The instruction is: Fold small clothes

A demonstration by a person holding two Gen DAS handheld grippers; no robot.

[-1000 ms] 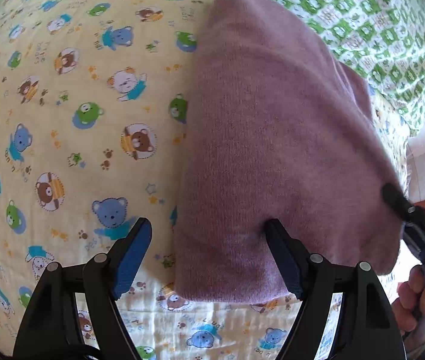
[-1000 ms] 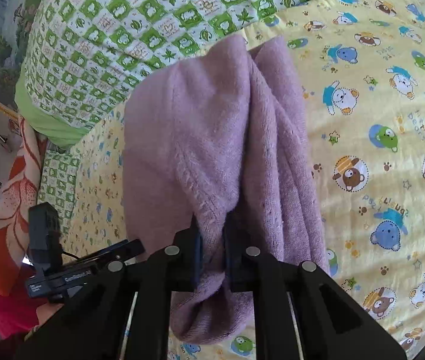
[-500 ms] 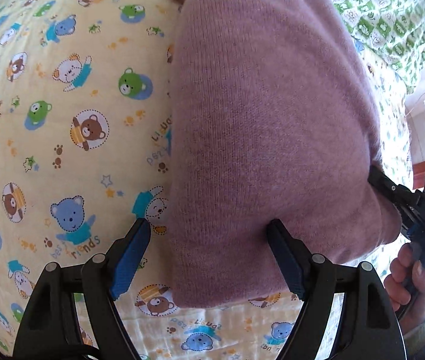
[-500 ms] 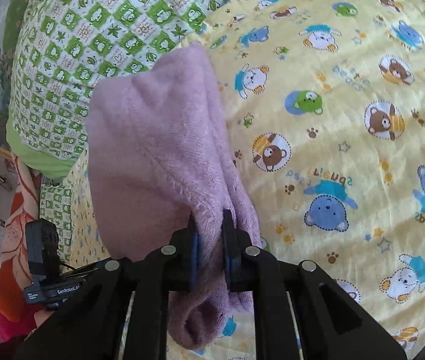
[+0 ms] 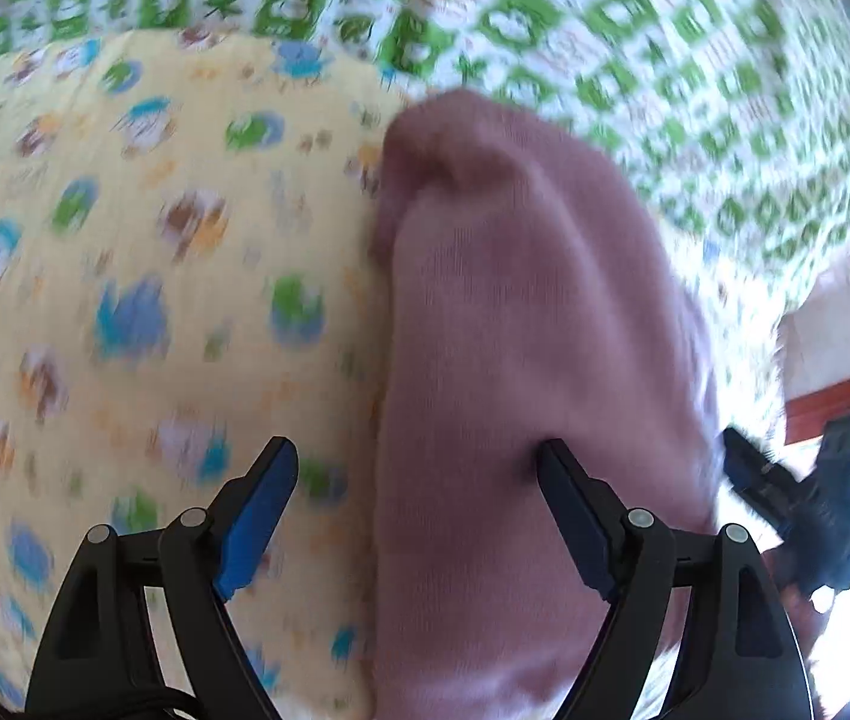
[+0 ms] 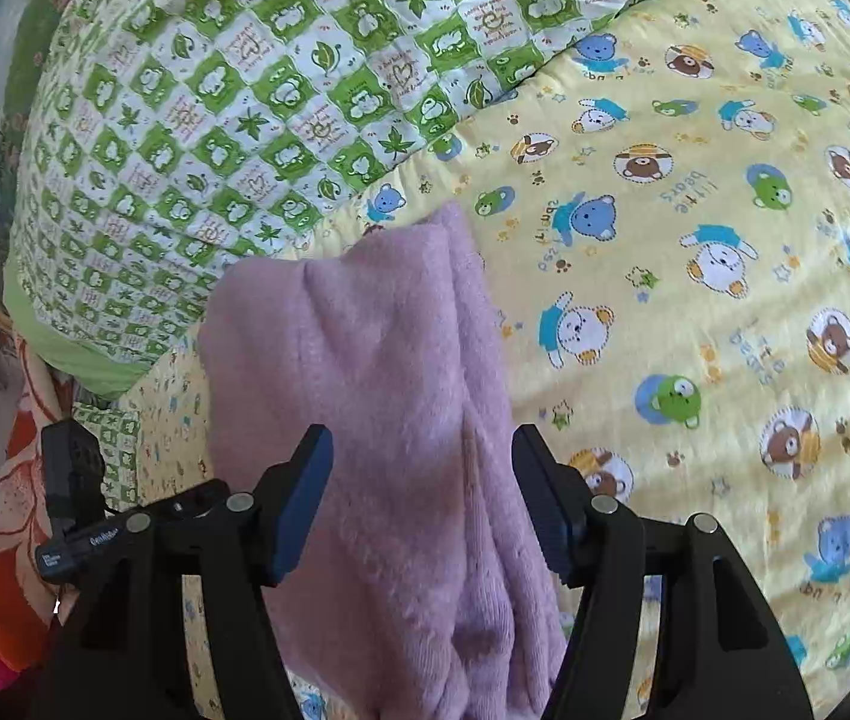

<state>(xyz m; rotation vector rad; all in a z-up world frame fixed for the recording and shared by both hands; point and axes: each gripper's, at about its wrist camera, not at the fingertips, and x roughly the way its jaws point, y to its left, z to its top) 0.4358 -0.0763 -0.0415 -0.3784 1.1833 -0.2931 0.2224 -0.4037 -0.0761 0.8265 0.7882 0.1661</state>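
Note:
A folded mauve knit garment (image 6: 377, 360) lies on the yellow bear-print sheet (image 6: 694, 300), close to the bed's side edge. My right gripper (image 6: 422, 480) hovers over its near end. Its jaws are opening, the garment lies between them, and the blue pads do not press on it. The left wrist view is smeared by motion. There my left gripper (image 5: 419, 480) stands open over the garment's (image 5: 532, 330) left edge, one finger above the sheet (image 5: 125, 300) and the other above the knit. The right gripper (image 5: 808, 498) shows at that view's right edge.
A green-and-white checked quilt (image 6: 215, 108) is bunched along the far side of the sheet. The bed's edge runs just beyond the garment, with an orange patterned cloth (image 6: 11, 480) and floor below. The left gripper's body (image 6: 77, 492) sits low on the left.
My right gripper's jaws were shut on a fold of the garment and have now spread, letting it go. My left gripper, open throughout, has swung back, so the checked quilt now fills the top of its view.

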